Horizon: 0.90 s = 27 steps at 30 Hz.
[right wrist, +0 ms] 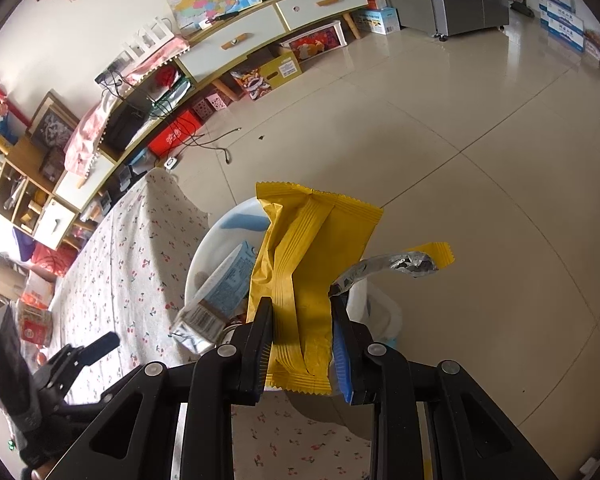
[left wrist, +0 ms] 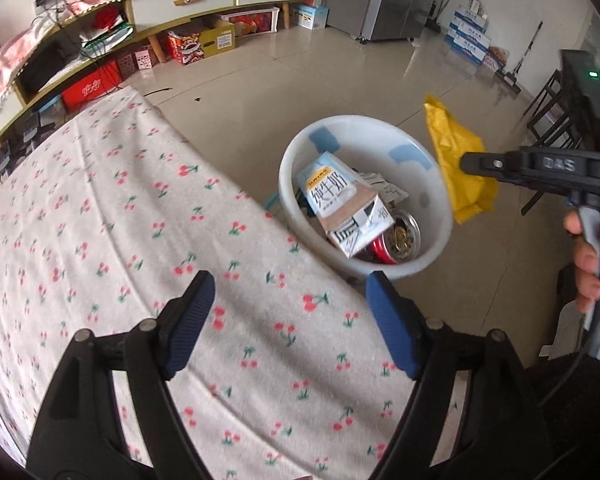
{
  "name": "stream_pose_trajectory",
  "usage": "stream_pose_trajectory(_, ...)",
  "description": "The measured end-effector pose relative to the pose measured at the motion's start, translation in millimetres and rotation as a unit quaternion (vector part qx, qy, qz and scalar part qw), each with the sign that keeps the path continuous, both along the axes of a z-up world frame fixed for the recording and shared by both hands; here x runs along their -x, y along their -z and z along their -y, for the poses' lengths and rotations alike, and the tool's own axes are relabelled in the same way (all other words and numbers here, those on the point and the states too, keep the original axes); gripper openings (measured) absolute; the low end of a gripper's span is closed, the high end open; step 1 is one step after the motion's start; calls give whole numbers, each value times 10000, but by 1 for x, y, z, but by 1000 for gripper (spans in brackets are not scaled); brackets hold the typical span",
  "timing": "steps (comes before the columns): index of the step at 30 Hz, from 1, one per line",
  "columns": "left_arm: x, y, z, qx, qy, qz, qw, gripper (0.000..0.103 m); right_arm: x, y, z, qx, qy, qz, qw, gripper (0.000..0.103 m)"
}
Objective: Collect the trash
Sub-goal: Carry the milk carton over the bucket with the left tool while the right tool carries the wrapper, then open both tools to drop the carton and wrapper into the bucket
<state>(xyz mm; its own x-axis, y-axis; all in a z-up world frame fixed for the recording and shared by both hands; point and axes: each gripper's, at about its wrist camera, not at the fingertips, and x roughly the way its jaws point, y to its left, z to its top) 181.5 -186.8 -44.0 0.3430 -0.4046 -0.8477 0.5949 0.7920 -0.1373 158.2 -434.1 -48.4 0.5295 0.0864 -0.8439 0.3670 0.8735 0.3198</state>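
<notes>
1. In the left wrist view, a bench (left wrist: 100, 240) covered by a white cloth printed with red cherries fills the left and lower part of the frame.
2. The left gripper (left wrist: 290, 320) hangs over that cloth at the bottom centre; its jaws stand wide apart with nothing between them, only cloth showing in the gap.
3. Right of the bench edge, at centre frame, a white bin (left wrist: 444, 216) stands on the tiled floor (left wrist: 300, 88).
4. Inside the bin lie a blue and white milk carton (left wrist: 332, 192), a second carton (left wrist: 360, 232) just below it, a red can (left wrist: 400, 240) with its top facing up, and some crumpled paper toward the back.
5. At the right of the same view, a yellow wrapper (left wrist: 456, 152) hangs over the bin's right rim, clamped by the right gripper, whose handle a hand (left wrist: 588, 256) grasps at the far right edge.
6. In the right wrist view, the left gripper shows at the lower left over the bench.
7. At centre, the right gripper (right wrist: 302, 344) has its jaws clamped on the lower part of the yellow wrapper, which stands up between them and hides much of the bin behind it.
8. A torn silver strip (right wrist: 388, 264) of the wrapper curls out to the right.
</notes>
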Motion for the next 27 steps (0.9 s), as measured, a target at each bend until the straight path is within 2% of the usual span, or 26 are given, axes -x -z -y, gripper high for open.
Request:
stream_pose_trajectory(7, 22, 0, -40, 249, -366, -134, 9989, 84, -21, 11, -12, 11, -130, -171, 9998, 35)
stream_pose_trajectory(9, 29, -2, -50, 237, -478, -130, 9985, 84, -23, 15, -10, -29, -8, -258, 9997, 55)
stream_pose_trajectory(11, 37, -5, -60, 229, -606, -52, 9979, 88, -22, 15, -9, -30, 93, -247, 9996, 65)
stream_pose_trajectory(14, 45, -10, -77, 259, -837, 50, 9961, 97, -19, 13, -9, 45, 176, -207, 9996, 66)
stream_pose_trajectory(21, 62, -14, -110, 303, -1421, -47, 9894, 101, 7, -12, -30, 317, 160, 2, 9994, 70)
stream_pose_trajectory(24, 72, -19, -121, 136, -1733, -107, 9847, 102, 24, -28, -52, 426, -17, 158, 9990, 74)
stream_pose_trajectory(27, 85, -31, -130, 62, -1844, 106, 9828, 102, 41, -50, -77, 693, -280, 324, 9967, 76)
